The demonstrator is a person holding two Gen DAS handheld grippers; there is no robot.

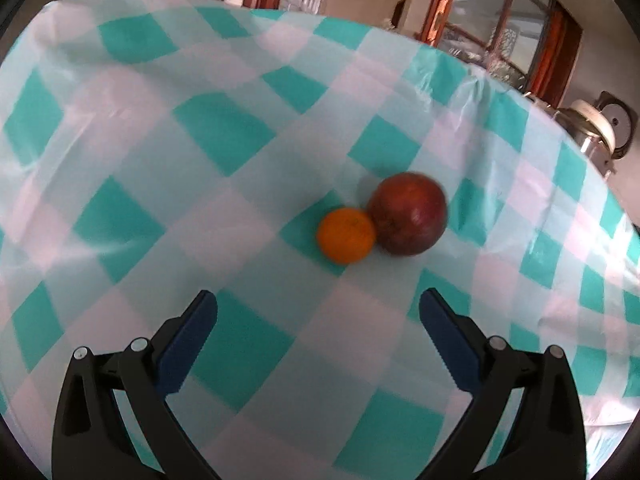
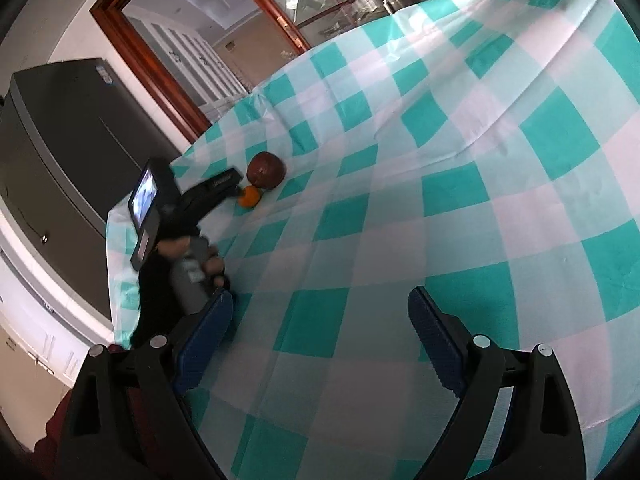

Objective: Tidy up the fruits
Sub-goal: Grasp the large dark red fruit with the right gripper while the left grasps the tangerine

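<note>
Teal-and-white checked cloth (image 1: 240,128) covers the tabletop, and 2 fruits sit touching near its far edge: an orange (image 1: 346,240) and a larger red apple (image 1: 407,213). Both are round, with no long axis to tell. Only the right wrist view shows the person's hand (image 2: 192,256) carrying the left gripper (image 1: 318,312), and a dark fridge (image 2: 60,152) beyond the table. Left gripper's jaws stand spread and empty, fruits just ahead, slightly right. Right gripper (image 2: 320,316) is likewise spread, well apart from them.
</note>
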